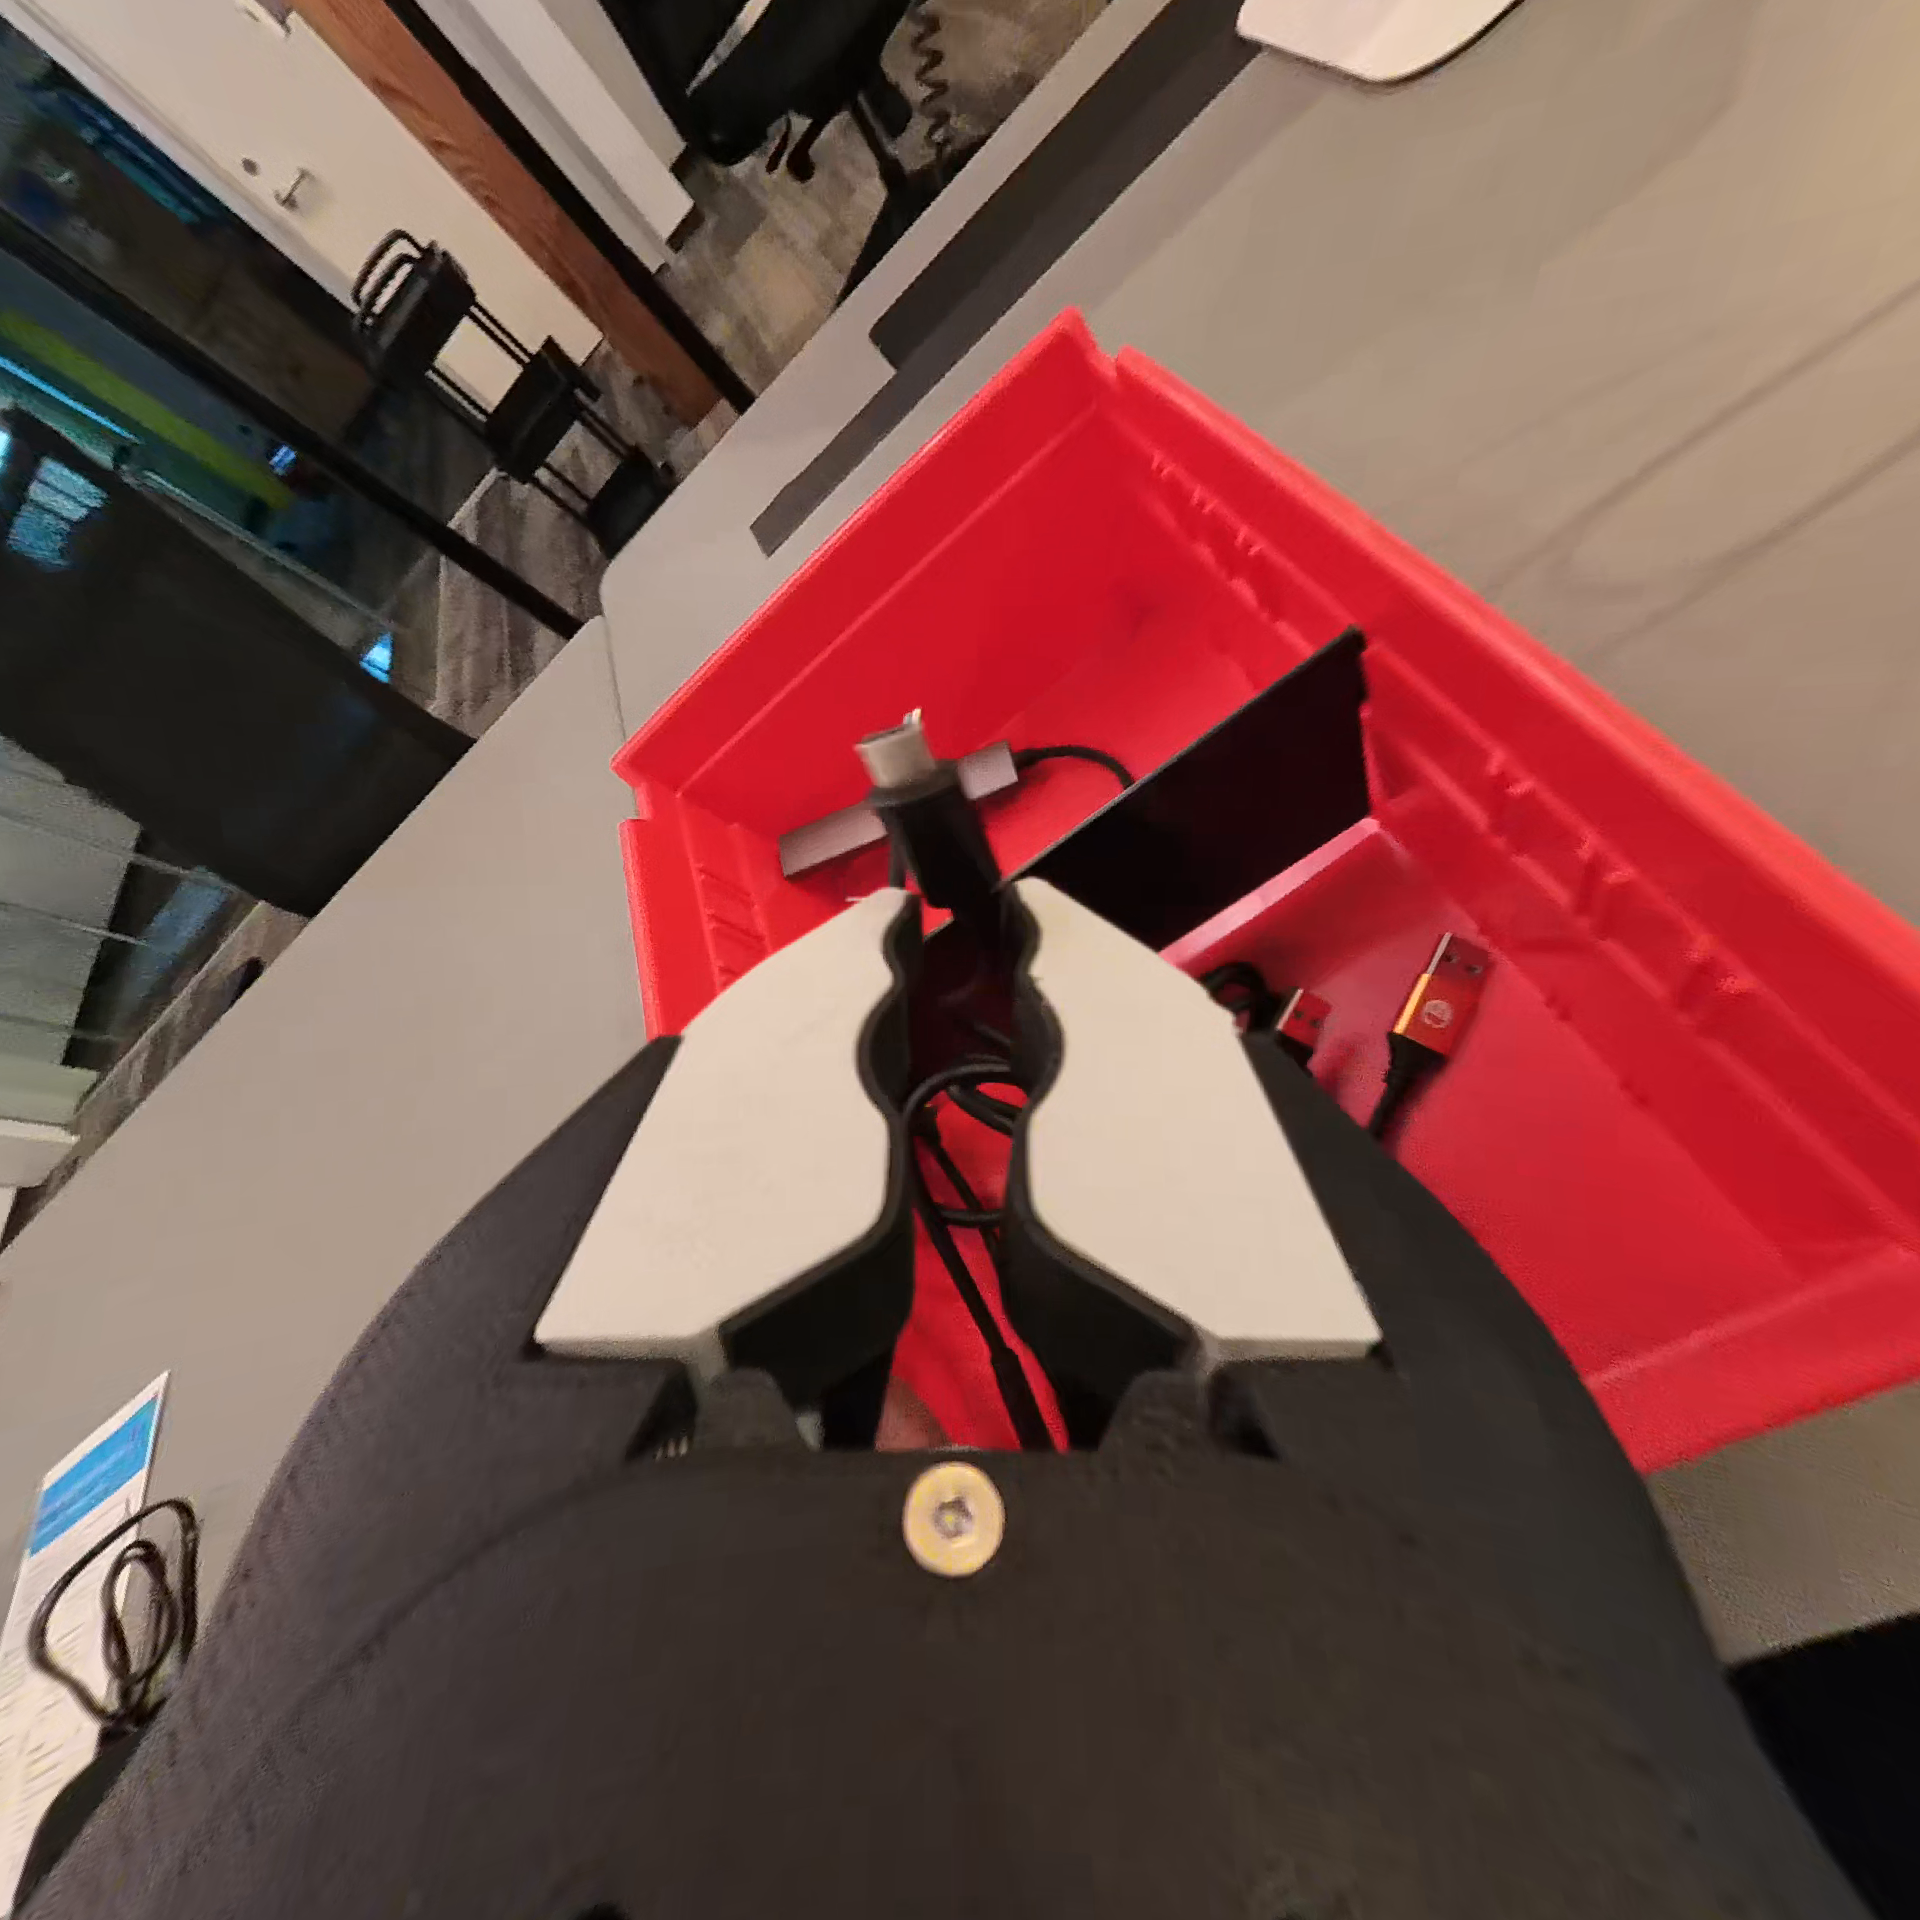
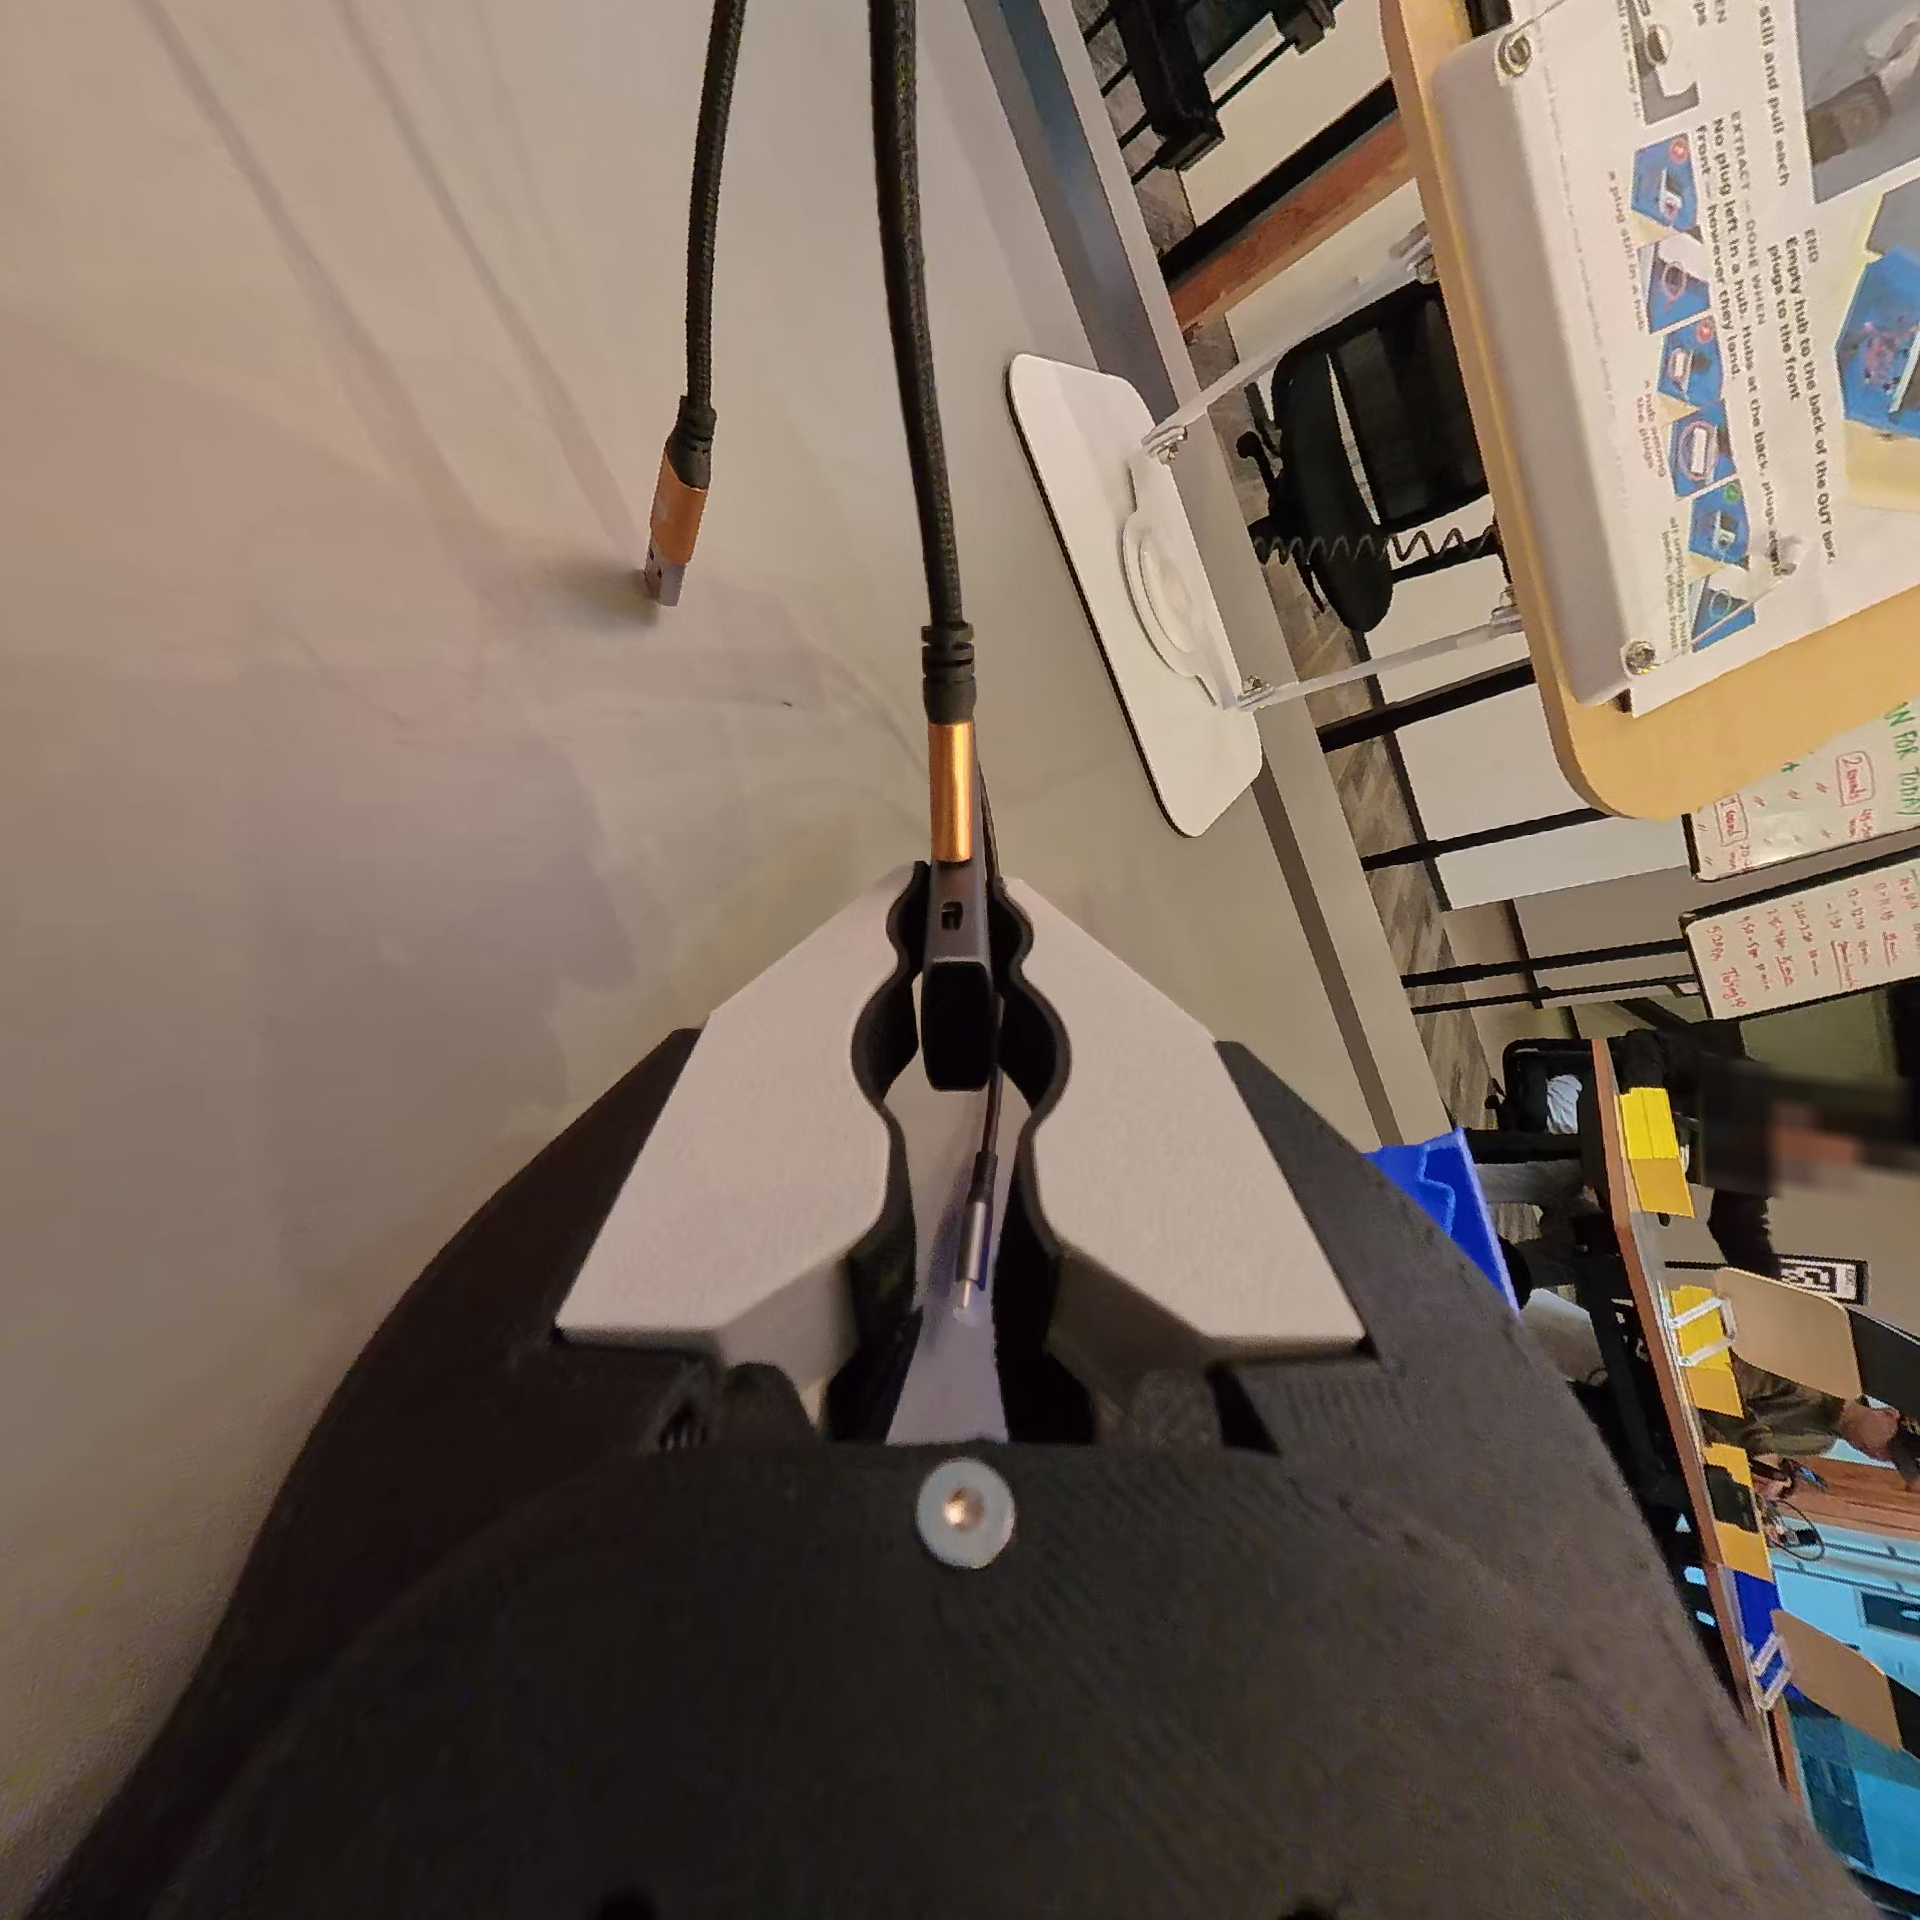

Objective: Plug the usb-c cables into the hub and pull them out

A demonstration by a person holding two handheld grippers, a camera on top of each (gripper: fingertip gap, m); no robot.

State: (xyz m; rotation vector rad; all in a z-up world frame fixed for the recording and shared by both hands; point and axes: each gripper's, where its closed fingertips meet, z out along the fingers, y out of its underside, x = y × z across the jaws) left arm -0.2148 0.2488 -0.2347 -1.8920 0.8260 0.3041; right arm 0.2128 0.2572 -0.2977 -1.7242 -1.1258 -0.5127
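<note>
In the left wrist view my left gripper (image 1: 961, 904) is shut on a black cable just behind its grey USB-C plug (image 1: 891, 756), which sticks out past the fingertips. Below it stands a red bin (image 1: 1558, 831) with a black divider (image 1: 1226, 790). A grey hub (image 1: 821, 844) lies in the bin's far compartment. Red and orange USB-A plugs (image 1: 1439, 987) lie in the near compartment. In the right wrist view my right gripper (image 2: 961, 873) is shut on a dark grey hub (image 2: 954, 966). An orange-collared plug (image 2: 951, 790) on a black braided cable sits in the hub's end.
An orange USB-A plug (image 2: 673, 530) on a second braided cable touches the grey table (image 2: 312, 727). A white stand base (image 2: 1132, 592), an instruction board (image 2: 1662, 364) and a blue bin (image 2: 1444, 1195) are to the right. A paper sheet with a coiled black cable (image 1: 104, 1600) lies at lower left. The tips of one gripper are about 45 centimetres away from the tips of the other. From my right tips it is roughly 30 centimetres to the white stand base (image 2: 1132, 592); from my left, 55 centimetres.
</note>
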